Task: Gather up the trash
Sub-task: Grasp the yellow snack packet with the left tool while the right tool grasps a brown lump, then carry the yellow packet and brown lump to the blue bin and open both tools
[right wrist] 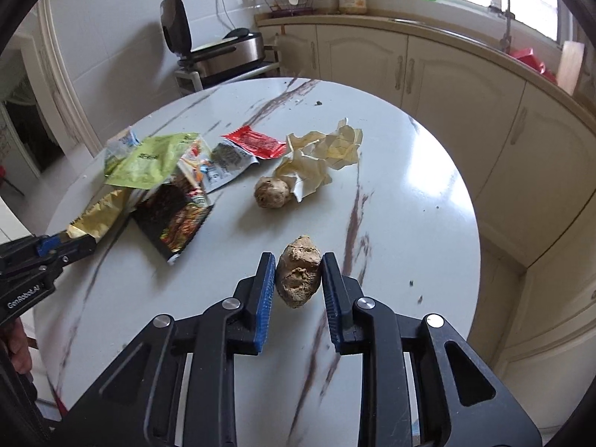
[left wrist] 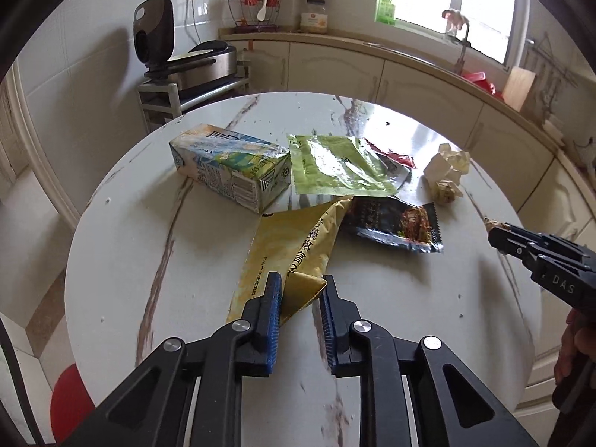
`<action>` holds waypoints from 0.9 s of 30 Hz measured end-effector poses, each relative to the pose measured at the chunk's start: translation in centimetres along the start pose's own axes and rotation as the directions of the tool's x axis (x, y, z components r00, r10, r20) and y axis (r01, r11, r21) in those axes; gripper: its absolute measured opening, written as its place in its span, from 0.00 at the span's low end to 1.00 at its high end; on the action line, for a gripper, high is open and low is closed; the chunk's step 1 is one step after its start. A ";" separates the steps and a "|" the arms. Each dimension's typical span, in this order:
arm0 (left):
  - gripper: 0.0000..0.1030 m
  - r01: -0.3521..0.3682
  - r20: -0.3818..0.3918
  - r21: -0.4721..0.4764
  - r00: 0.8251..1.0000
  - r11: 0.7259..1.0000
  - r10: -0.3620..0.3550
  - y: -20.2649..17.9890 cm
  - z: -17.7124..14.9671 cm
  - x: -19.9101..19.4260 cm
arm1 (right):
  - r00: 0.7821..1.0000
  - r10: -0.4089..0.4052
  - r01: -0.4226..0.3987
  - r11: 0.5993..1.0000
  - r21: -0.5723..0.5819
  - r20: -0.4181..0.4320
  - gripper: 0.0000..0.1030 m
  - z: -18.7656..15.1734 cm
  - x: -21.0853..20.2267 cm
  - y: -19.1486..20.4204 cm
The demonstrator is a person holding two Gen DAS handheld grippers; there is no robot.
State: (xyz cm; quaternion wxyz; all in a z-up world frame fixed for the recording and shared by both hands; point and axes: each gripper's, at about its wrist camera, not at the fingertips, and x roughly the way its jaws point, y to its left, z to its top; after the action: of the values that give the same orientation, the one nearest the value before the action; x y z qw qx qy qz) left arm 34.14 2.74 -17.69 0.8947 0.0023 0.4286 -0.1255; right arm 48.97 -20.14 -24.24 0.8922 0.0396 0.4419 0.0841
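Now both tools are picking up: the left tool (left wrist: 300, 286) pinches the yellow wrapper (left wrist: 294, 246) near the tabletop's (right wrist: 409, 193) front edge, the right tool (right wrist: 298, 266) clamps a brown lump (right wrist: 298, 272); lifting comes next.

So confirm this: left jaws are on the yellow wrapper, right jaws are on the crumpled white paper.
Wrong on the right. The right gripper has its jaws closed on the brown lump, not the crumpled white paper, as the right wrist view shows. The left gripper is on the yellow wrapper.
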 end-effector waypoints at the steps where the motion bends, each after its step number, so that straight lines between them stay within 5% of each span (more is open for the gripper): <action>1: 0.14 0.018 0.003 -0.011 1.000 1.000 -0.018 0.1 -0.4 -0.8 | 1.000 0.017 -0.018 1.000 0.004 0.007 0.23 -0.3 -0.8 0.2; 8: 0.10 0.093 0.029 -0.049 0.995 0.994 -0.092 -0.2 -3.4 -5.4 | 0.995 0.086 -0.086 0.996 0.007 0.056 0.23 -2.6 -5.0 1.9; 16: 0.10 0.098 0.020 -0.006 0.995 0.995 -0.097 -1.1 -7.3 -7.3 | 0.991 0.126 -0.127 0.992 0.020 0.041 0.23 -5.8 -6.1 3.0; 23: 0.30 0.007 0.021 0.079 1.000 0.997 -0.009 -3.1 -8.2 -6.6 | 0.991 0.128 -0.129 0.991 0.030 0.028 0.23 -7.1 -5.7 3.0; 27: 0.13 0.016 0.040 0.074 0.999 0.997 -0.019 -3.2 -8.1 -6.0 | 0.991 0.131 -0.132 0.991 0.033 0.036 0.23 -7.2 -5.8 3.1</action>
State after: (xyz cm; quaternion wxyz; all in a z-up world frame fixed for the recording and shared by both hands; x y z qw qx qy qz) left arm 23.58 1.92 -17.89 0.9015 0.0291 0.4053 -0.1490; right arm 39.37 -18.16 -23.61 0.8912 0.0858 0.4247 0.1343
